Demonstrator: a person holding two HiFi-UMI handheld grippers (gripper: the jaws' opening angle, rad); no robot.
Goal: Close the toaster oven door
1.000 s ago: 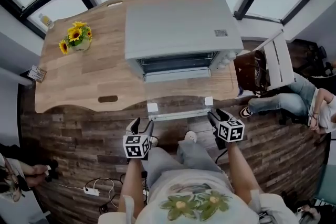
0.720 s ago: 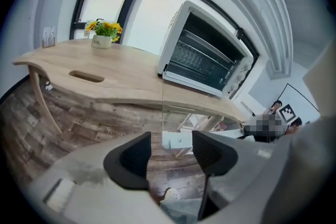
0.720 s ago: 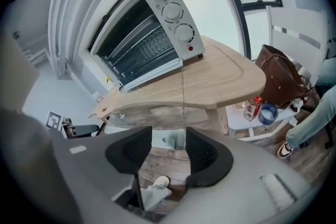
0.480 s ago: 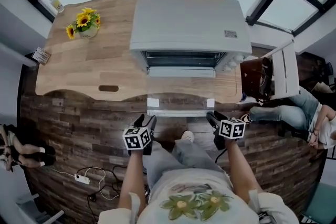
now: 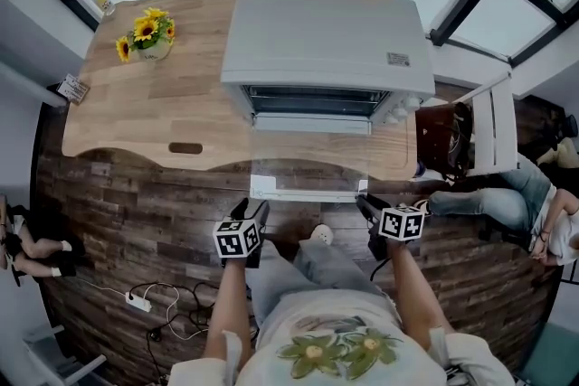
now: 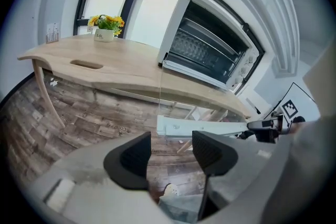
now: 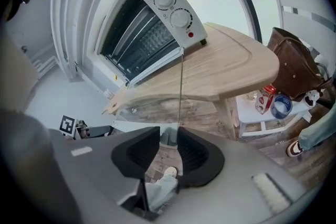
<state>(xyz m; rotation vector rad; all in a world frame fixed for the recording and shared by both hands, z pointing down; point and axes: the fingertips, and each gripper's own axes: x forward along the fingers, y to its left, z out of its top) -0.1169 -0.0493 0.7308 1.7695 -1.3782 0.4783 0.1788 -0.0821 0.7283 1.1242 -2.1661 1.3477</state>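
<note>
Gripping the right end of the white handle bar [image 7: 137, 126] with the right gripper [image 7: 168, 147], fingers just drawn in narrow onto it. Holding the left gripper [image 6: 169, 153] wide and empty, just short of the bar's left end. Beyond the fingertips, folded down flat and open: the clear glass door [image 5: 308, 167] of the silver box-shaped metal toaster oven [image 5: 326, 41], atop the light wooden table [image 5: 154, 104].

The silver toaster oven [image 5: 321, 41] stands with its glass door [image 5: 308, 165] dropped flat open, handle [image 5: 308, 193] outermost.
</note>
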